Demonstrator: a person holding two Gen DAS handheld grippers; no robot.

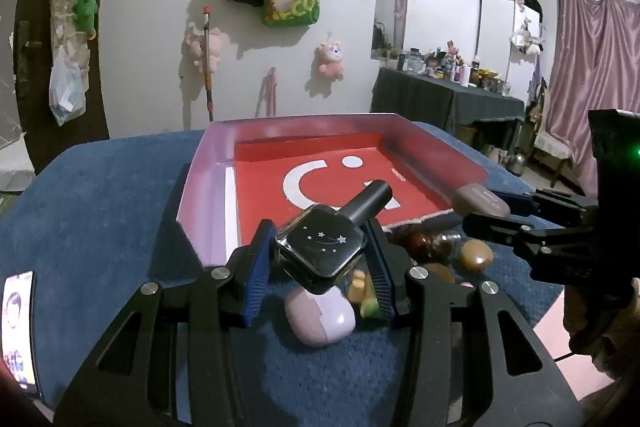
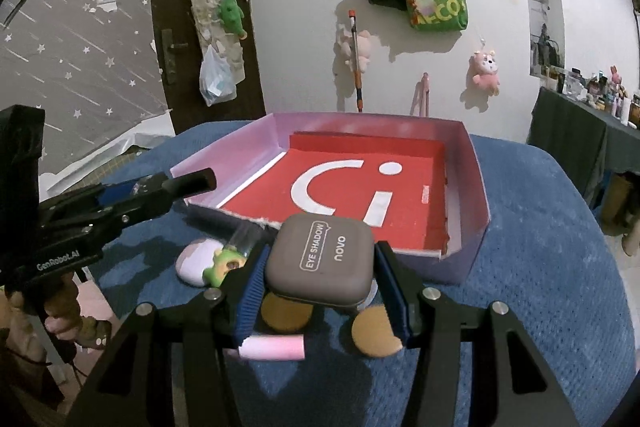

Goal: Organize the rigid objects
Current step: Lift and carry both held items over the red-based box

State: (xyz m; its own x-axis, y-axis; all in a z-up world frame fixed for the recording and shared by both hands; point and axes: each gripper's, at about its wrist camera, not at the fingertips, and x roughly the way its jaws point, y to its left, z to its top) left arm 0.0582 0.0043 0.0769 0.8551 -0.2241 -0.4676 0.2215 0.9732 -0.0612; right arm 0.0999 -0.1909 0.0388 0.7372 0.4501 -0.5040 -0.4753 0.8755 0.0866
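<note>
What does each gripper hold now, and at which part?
The left gripper clamps a square black glass perfume bottle by two opposite sides of its body. The right gripper clamps a flat grey-brown eyeshadow case by its side edges.

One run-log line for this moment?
left claw: holds black bottle | right claw: holds eyeshadow case | tray: empty

Left tongs (image 1: pixel 320 255) clamp black perfume bottle (image 1: pixel 324 247) above blue cloth (image 1: pixel 100 207), near red-lined box (image 1: pixel 224 151).
</note>
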